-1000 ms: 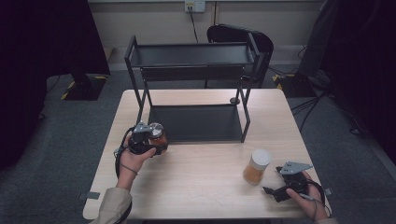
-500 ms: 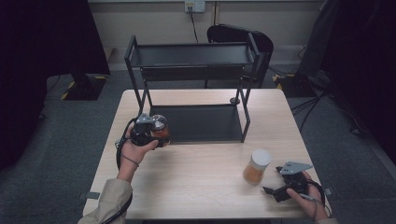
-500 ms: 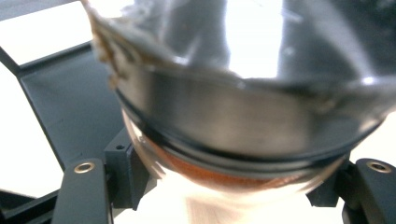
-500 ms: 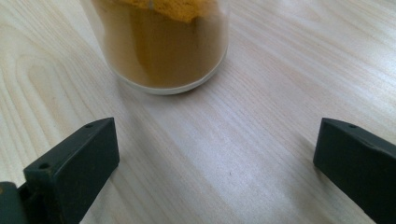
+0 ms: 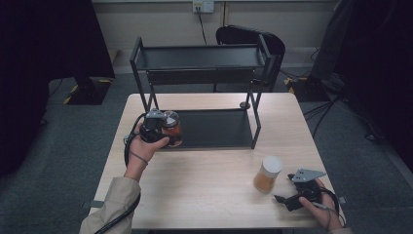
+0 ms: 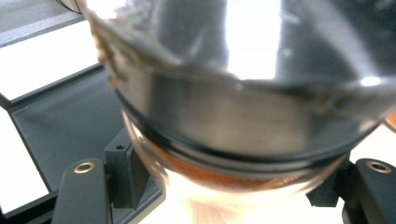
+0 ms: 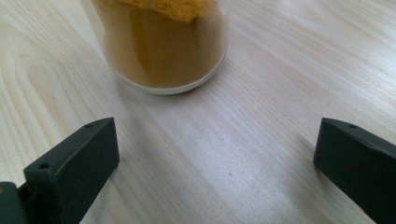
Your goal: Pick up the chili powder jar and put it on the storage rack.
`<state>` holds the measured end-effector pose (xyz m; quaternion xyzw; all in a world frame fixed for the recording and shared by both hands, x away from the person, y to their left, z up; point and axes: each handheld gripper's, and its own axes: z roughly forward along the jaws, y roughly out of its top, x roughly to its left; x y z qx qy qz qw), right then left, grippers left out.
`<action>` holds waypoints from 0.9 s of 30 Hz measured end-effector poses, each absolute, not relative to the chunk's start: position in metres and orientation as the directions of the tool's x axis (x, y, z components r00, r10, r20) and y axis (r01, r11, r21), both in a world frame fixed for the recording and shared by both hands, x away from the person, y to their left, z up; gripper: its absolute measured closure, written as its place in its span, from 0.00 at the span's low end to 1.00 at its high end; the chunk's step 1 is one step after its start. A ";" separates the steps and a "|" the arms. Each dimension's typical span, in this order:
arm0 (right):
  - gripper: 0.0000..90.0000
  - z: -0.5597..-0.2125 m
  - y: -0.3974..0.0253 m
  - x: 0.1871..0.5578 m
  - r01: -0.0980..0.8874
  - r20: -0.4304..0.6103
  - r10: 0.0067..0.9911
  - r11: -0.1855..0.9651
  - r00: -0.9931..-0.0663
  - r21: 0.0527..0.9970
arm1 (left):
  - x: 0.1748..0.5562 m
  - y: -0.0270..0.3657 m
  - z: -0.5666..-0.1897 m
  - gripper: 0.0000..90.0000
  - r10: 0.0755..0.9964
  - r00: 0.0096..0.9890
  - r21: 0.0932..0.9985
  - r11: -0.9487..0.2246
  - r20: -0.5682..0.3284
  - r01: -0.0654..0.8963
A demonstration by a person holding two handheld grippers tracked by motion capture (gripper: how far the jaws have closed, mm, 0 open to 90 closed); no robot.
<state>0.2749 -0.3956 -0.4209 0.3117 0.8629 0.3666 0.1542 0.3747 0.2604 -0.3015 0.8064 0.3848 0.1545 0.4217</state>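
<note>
Jar in hand: we have a glass jar (image 5: 171, 127) with reddish-brown contents and a dark lid clamped in our left gripper (image 5: 158, 130); in the left gripper view the jar (image 6: 243, 107) sits between the two black jaws, which press its sides.
Where it is: at the front left corner of the black rack (image 5: 204, 73), just over the edge of the rack's lower shelf (image 5: 219, 127) (we cannot tell whether its base touches the shelf).
Why held so: we grip it from the side, low on the body, so it stays upright and can slide in under the rack's top shelf (image 5: 199, 57), which we judge to be the step in hand.
Second jar: a jar of yellow-brown powder (image 5: 267, 174) with a pale lid stands on the table (image 5: 204, 195), well in front of the rack and to its right.
Right gripper: our right gripper (image 5: 287, 199) rests on the table just beside that jar, farther from the rack; its jaws stand wide apart with nothing between them, and the right gripper view shows the powder jar (image 7: 161, 42) ahead of the gap.
Why placed so: we judge it is lined up to take this jar next.
Beyond: a dark chair (image 5: 251, 36) stands behind the rack.
</note>
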 end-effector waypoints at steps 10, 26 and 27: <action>0.00 -0.421 -0.396 0.275 0.425 -0.037 0.651 0.537 -0.758 0.729 | 0.380 0.257 -0.281 0.33 0.746 0.664 0.797 -0.366 -0.059 0.481; 0.00 -0.421 -0.396 0.275 0.425 -0.037 0.651 0.537 -0.758 0.729 | 0.388 0.251 -0.245 0.33 0.740 0.671 0.799 -0.379 -0.041 0.467; 0.00 -0.421 -0.396 0.275 0.425 -0.037 0.651 0.537 -0.758 0.729 | 0.389 0.250 -0.243 0.33 0.739 0.673 0.797 -0.384 -0.038 0.466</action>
